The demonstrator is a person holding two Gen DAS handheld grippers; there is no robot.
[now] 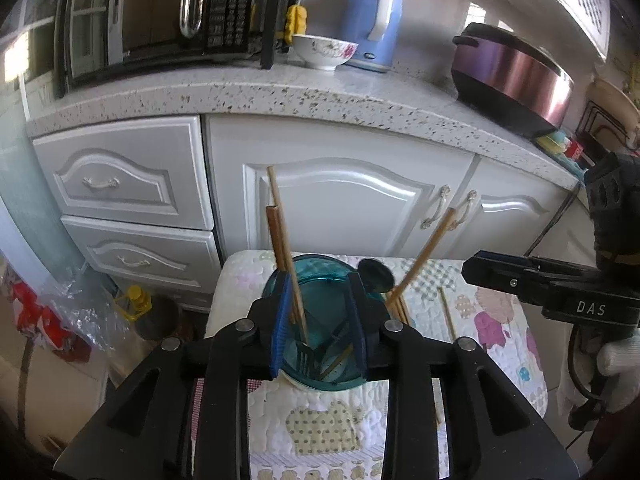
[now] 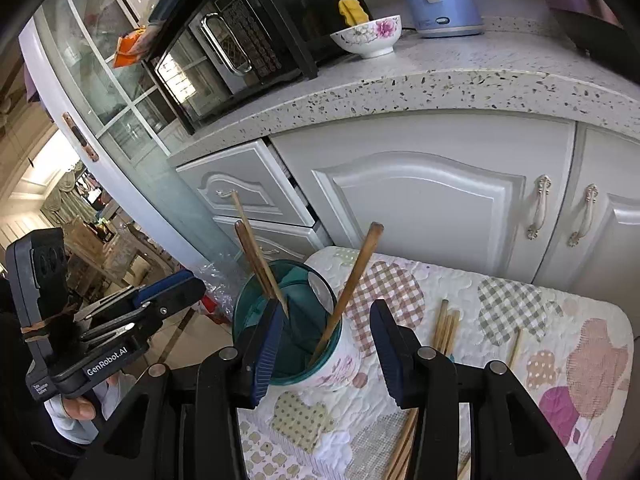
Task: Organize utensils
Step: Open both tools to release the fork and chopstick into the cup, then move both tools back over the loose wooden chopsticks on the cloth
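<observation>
A teal holder cup [image 1: 320, 300] [image 2: 256, 304] stands on a patchwork-quilted table [image 1: 488, 328] [image 2: 520, 312]. Several wooden chopsticks [image 1: 280, 240] [image 2: 356, 280] stand in it, with a fork [image 1: 305, 358] and a black spoon [image 1: 376, 274]. More chopsticks [image 1: 447, 312] [image 2: 446, 326] lie loose on the quilt to the right of the cup. My left gripper [image 1: 318, 320] is open, its jaws on either side of the cup, above it. My right gripper [image 2: 328, 344] is open and empty, just to the right of the cup. Each gripper shows in the other's view [image 1: 532, 280] [image 2: 132, 312].
White cabinets [image 1: 340, 192] with a speckled counter [image 1: 280, 92] stand behind the table. On the counter are a microwave [image 1: 168, 12], a flowered bowl [image 1: 325, 51], a blue kettle [image 1: 376, 24] and a purple cooker [image 1: 512, 76]. A yellow bottle [image 1: 136, 300] and plastic bags [image 1: 68, 312] lie on the floor at left.
</observation>
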